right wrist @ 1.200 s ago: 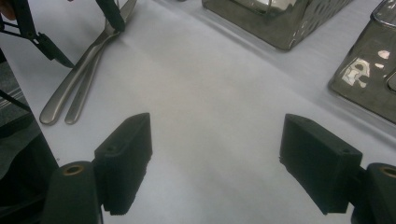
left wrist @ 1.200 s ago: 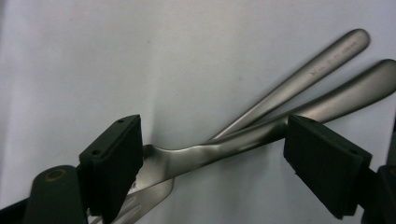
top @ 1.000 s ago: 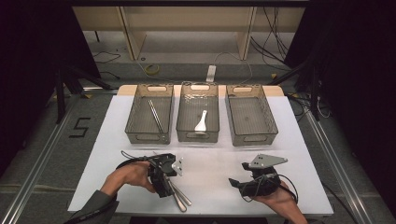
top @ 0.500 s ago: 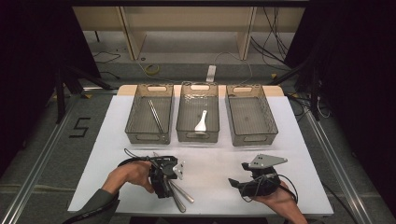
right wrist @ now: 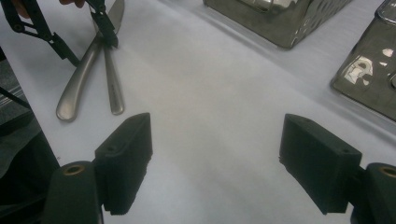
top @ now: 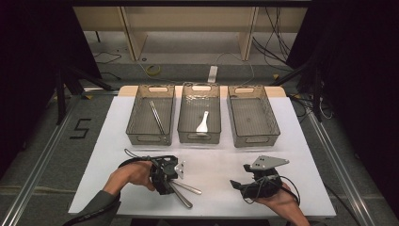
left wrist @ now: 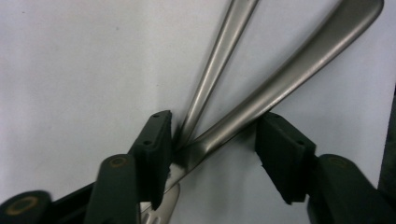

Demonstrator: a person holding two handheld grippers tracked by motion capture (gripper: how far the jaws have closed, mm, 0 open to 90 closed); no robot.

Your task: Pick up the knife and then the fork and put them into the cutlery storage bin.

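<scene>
Left gripper [top: 175, 181]: jaws just closing around two crossed metal utensil handles [left wrist: 243, 88] on the white table [top: 216, 165], one pad touching, other apart | right gripper [right wrist: 215, 158]: open, idle | judgement: pickup beginning, sorting trays [top: 200, 136] await.

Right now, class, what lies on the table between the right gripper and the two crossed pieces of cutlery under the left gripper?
Nothing: in the high view, bare white table separates the right gripper from the cutlery. The right gripper view shows the same bare stretch.
</scene>
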